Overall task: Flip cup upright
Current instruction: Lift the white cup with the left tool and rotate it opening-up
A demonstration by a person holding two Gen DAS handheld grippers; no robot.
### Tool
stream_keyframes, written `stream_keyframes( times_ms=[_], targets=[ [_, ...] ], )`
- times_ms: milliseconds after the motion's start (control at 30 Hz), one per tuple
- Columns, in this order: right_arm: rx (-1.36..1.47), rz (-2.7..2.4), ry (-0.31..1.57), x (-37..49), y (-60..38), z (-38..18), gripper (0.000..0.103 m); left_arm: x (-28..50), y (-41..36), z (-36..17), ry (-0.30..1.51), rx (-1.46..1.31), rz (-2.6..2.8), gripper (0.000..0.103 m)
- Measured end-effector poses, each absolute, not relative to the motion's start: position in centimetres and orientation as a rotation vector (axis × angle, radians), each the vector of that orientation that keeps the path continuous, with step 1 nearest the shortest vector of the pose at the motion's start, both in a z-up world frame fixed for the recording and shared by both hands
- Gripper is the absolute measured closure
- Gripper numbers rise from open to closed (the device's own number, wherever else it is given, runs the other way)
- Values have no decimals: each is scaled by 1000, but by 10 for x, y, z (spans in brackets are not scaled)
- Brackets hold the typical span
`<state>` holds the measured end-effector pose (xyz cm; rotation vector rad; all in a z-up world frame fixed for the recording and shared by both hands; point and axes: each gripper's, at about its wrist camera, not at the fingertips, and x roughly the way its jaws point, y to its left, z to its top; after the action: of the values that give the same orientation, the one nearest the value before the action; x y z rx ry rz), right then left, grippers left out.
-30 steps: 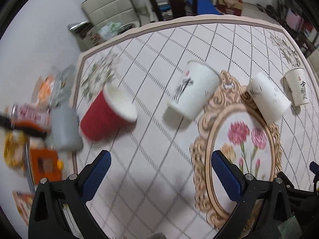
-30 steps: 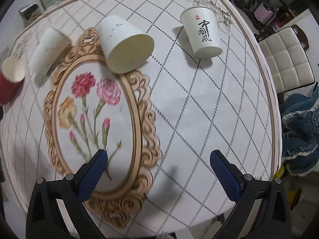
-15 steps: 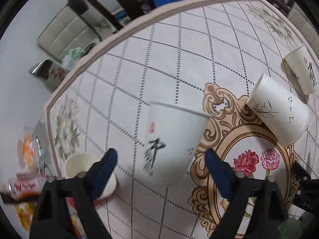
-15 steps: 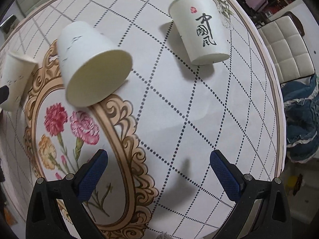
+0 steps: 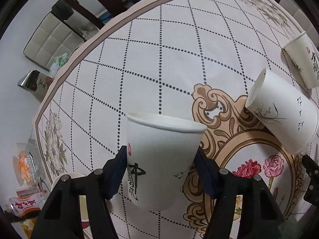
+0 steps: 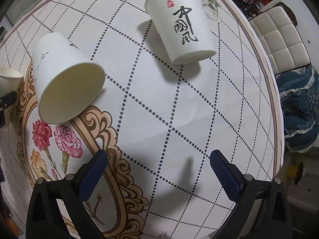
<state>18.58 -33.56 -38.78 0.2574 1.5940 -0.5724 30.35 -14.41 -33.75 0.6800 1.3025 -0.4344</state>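
Observation:
My left gripper [image 5: 161,169] is shut on a white paper cup with black calligraphy [image 5: 159,159], rim up, its base near the tablecloth. A second white cup with bird marks [image 5: 283,111] lies on its side at the right; in the right wrist view [image 6: 65,79] its open mouth faces me. A third calligraphy cup [image 6: 181,23] stands upside down at the far side, also in the left wrist view [image 5: 301,59]. My right gripper [image 6: 157,173] is open and empty above the cloth, well short of both cups.
The round table [image 6: 265,75] carries a checked cloth with a flower medallion [image 6: 59,139]. A red cup's rim [image 5: 69,177] shows behind my left finger. Snack packets [image 5: 24,203] lie left of the table. Chairs [image 6: 279,37] stand beyond the edge.
My left gripper moved from the red cup's side onto the calligraphy cup and shut on it. My right gripper moved forward, closer to the tipped cup and the upside-down cup.

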Motion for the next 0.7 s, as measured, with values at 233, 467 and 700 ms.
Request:
stream_keyframes(
  times_ms=[233,467,700],
  targets=[
    [256,-605,1577,181,-331,-375,0,296,-129,-316,1289,615,-412,41],
    [242,-609,1542,171,-321,-351,0,265,-102,-290,1307,536,-366,41],
    [219,-547,1530,152,-291,-333,0,213,-61,-274,1403,395,-247,41]
  ],
)
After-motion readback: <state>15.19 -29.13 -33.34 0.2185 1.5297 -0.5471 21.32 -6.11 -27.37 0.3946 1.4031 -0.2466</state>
